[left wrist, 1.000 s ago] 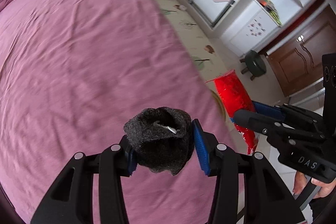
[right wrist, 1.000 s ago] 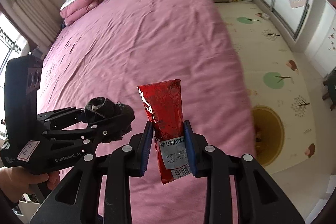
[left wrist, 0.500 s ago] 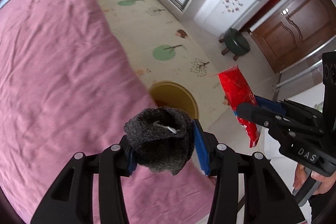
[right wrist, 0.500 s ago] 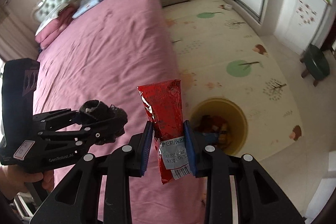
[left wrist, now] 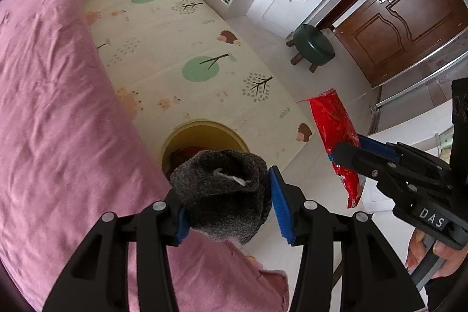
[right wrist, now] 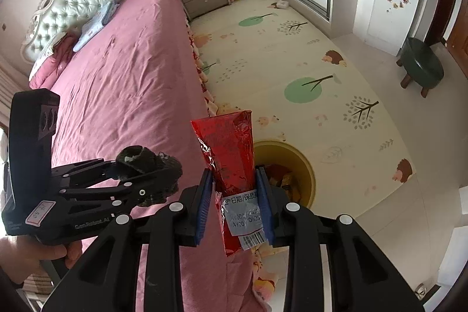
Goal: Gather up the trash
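The left gripper point(left wrist: 228, 201) had its jaws opening, the blue pads hugging a dark grey sock point(left wrist: 222, 195). The right gripper point(right wrist: 235, 201) was clamped on a red wrapper point(right wrist: 231, 163) sticking up between its pads. Both hung over the yellow bin point(right wrist: 307, 165), which sat on the play mat point(right wrist: 292, 48) just beside the bed's point(right wrist: 122, 72) long edge, trash already inside.

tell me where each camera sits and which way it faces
Left wrist: on the left gripper, jaws opening around a grey sock, looking down at the yellow bin; right hand shows.
Right wrist: on the right gripper clamping a red wrapper, facing bed and bin; left hand shows.
Shared: bin, bed, green stool.
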